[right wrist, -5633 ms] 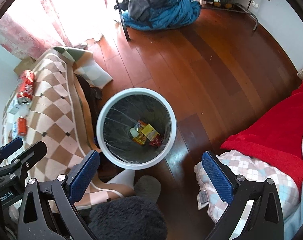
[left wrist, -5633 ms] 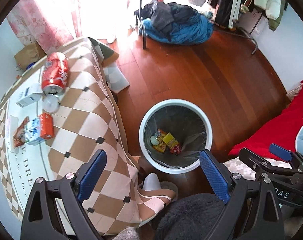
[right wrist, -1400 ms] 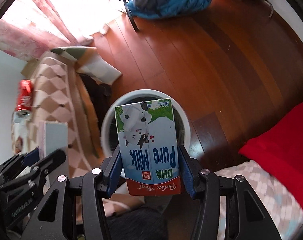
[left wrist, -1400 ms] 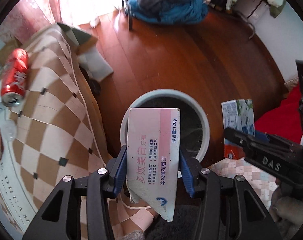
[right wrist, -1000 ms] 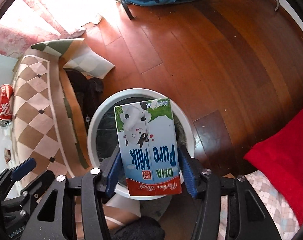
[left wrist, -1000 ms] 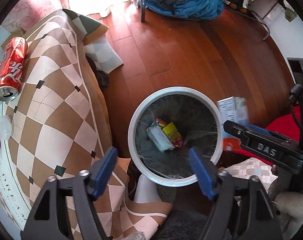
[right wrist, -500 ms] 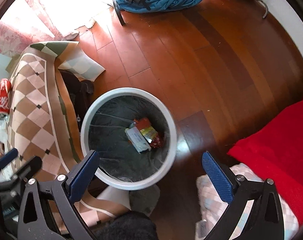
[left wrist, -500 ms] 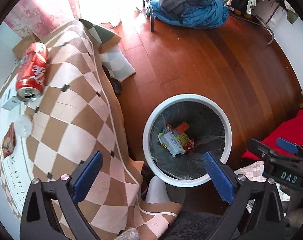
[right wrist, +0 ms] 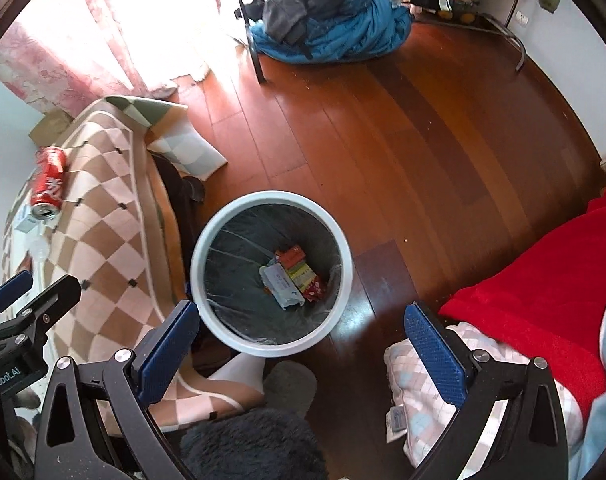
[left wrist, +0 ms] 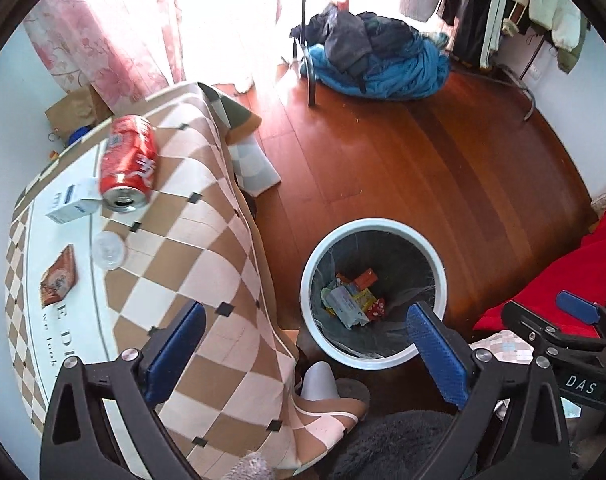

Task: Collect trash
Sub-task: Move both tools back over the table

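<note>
A white-rimmed trash bin with a dark liner stands on the wood floor; it also shows in the right wrist view. Inside lie a pale box, a milk carton and wrappers. My left gripper is open and empty, above the table edge and bin. My right gripper is open and empty, above the bin's near rim. On the checkered tablecloth lie a red soda can, a small white box, a clear lid and a snack wrapper.
A pile of blue and dark clothes lies by a rack pole at the back. A red blanket and checkered pillow are at the right. Slippers sit by the bin. Pink curtains hang behind the table.
The left gripper let the pale box fall into the bin, then the right gripper let go of the milk carton. Both now stand open and have pulled back a little.
</note>
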`<state>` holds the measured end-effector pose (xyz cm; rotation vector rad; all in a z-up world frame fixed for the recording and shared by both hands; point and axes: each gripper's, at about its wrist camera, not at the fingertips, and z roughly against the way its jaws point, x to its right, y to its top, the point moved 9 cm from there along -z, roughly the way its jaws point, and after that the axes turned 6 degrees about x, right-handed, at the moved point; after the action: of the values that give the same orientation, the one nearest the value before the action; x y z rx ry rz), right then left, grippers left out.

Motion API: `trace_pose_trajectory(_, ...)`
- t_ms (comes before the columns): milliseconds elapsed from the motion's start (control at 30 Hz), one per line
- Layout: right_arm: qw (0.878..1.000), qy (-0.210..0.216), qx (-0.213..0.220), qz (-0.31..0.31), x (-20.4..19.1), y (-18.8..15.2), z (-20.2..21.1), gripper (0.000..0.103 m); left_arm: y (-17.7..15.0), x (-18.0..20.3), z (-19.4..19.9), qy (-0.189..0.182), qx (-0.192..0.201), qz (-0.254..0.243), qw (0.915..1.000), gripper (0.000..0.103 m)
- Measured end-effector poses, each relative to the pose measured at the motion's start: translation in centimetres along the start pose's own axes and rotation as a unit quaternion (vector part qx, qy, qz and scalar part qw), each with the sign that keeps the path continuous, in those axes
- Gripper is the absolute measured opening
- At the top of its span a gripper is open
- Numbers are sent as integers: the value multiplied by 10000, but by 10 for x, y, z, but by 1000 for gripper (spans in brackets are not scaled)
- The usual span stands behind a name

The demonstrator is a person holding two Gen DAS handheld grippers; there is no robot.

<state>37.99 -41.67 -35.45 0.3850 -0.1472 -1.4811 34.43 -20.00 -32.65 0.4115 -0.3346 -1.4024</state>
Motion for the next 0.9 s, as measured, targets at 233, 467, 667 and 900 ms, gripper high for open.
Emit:
trace_pose_trajectory(233,9982,411,431,-51,-40,14,58,103,19,-35,52,-141,490,273,9983,103)
trace_pose_trajectory(467,9922,1063,547,347,-144,43,82,103,37,-143,86,141,921,1012,9905,103)
trace_pose_trajectory(667,9859,1363,128,963,-269,60,34,103,7,-280,54,862,619,1897,9761,103)
trace_pose_trajectory(900,9817,1085,-493,1483,-383,85,-67,103,-47,-387,-3,1286,2,2670,9551,103)
